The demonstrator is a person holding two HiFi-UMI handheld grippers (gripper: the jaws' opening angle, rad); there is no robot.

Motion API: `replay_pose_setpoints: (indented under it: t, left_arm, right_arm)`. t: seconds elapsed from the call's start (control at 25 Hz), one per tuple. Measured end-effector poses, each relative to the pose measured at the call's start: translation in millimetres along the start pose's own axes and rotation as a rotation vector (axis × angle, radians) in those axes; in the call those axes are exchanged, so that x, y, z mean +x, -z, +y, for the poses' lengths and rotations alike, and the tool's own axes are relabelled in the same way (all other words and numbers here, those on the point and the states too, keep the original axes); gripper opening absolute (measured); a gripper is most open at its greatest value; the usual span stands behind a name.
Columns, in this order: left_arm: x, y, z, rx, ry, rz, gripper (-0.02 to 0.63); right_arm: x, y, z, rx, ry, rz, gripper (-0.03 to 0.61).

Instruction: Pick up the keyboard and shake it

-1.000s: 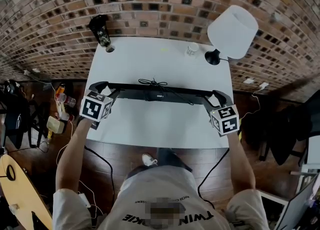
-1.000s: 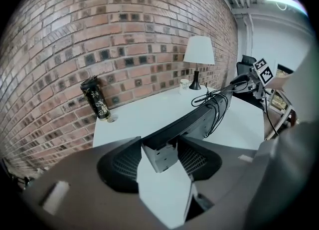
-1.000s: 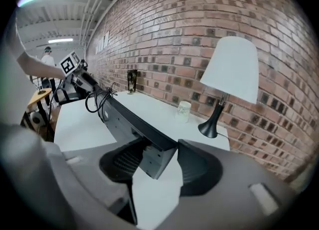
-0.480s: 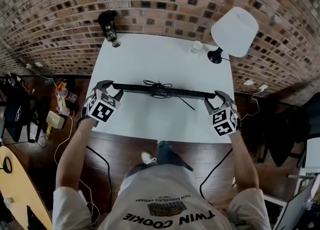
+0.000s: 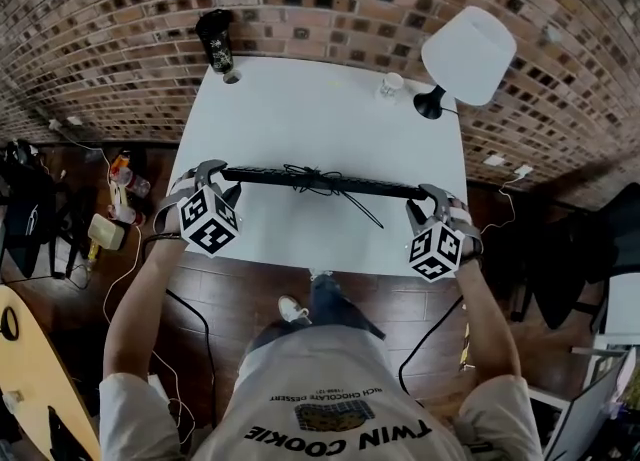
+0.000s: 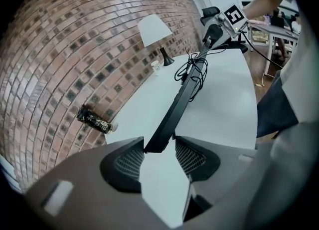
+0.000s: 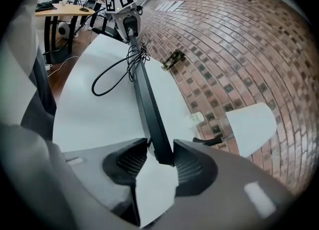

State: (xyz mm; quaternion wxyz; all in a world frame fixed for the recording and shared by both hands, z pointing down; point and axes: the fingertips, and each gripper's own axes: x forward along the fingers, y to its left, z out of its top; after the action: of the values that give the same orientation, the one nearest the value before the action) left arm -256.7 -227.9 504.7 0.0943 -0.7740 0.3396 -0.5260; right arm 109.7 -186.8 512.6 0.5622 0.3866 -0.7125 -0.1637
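Note:
The black keyboard (image 5: 345, 185) hangs edge-on above the white table (image 5: 300, 109), its cable (image 5: 318, 180) bunched at its middle. My left gripper (image 5: 214, 173) holds its left end and my right gripper (image 5: 430, 199) its right end. In the left gripper view the keyboard (image 6: 182, 97) runs away from the left gripper (image 6: 159, 146), its end wedged between the closing jaws. In the right gripper view the keyboard (image 7: 147, 99) likewise sits between the closing jaws of the right gripper (image 7: 160, 154), pads against both faces.
A white-shaded lamp (image 5: 468, 54) stands at the table's far right corner, a small white cup (image 5: 389, 85) beside it. A black can (image 5: 215, 41) stands at the far left corner. A brick wall runs behind. Bags and bottles (image 5: 115, 209) lie on the floor at left.
The keyboard has tipped from a broader face to a thin edge-on line. Both grippers have come a little nearer the table's front edge, still holding its ends.

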Motion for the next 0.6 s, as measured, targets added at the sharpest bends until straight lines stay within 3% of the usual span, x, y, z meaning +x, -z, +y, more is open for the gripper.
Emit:
replay_pose_setpoints:
  t: [0.16, 0.24, 0.6]
  left_arm:
    - [-5, 9, -12, 0.077, 0.005, 0.039, 0.185]
    - [-5, 14, -19, 0.118, 0.009, 0.055, 0.141]
    - [10, 38, -61, 0.256, 0.026, 0.117, 0.140]
  right_arm:
    - [-2, 3, 14, -0.062, 0.019, 0.034, 0.152]
    - [-2, 6, 22, -0.093, 0.022, 0.054, 0.147]
    - [7, 19, 62, -0.190, 0.011, 0.109, 0.124]
